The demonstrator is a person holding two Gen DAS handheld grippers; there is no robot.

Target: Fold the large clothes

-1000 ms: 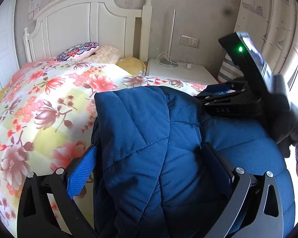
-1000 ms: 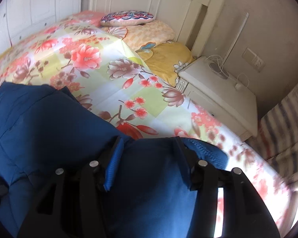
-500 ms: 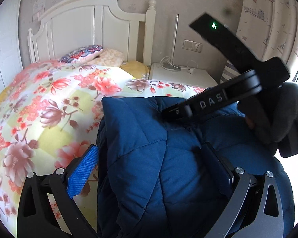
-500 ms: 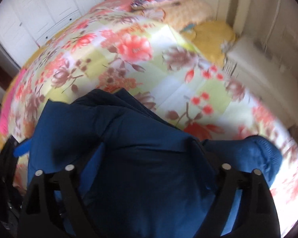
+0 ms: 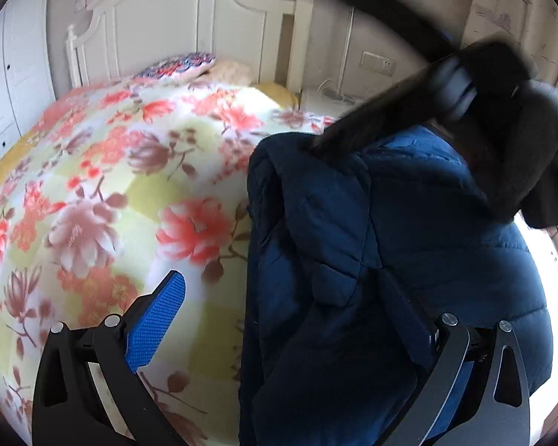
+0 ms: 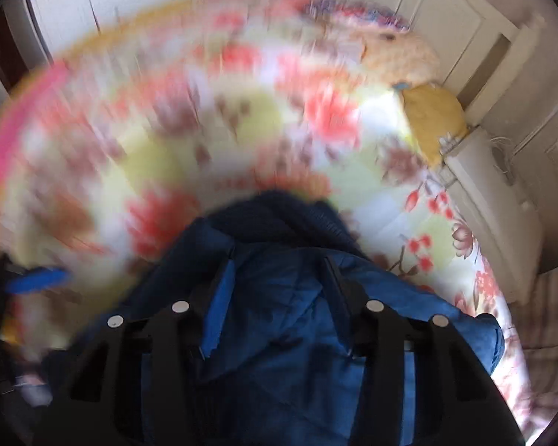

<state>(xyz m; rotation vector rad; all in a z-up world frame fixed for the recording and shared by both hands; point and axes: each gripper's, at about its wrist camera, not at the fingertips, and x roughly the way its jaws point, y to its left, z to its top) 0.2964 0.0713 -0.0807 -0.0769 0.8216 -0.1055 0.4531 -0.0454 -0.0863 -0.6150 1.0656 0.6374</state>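
Just below right gripper [image 6: 275, 278], blue jacket [image 6: 301, 334], bunched

The jacket [image 5: 390, 241] lay on the bedspread [image 5: 111, 186] at the near right part of the bed, its folded edge toward the left. Behind it, at the head of the bed, pillows [image 5: 182, 68] rested against the headboard [image 5: 175, 18]. A nightstand [image 6: 498, 200] stood to the right of the bed, beside the headboard. In the left wrist view, the left gripper [image 5: 282, 319] straddled the jacket's left edge, one of its fingers [image 5: 156, 319] over bare bedspread.
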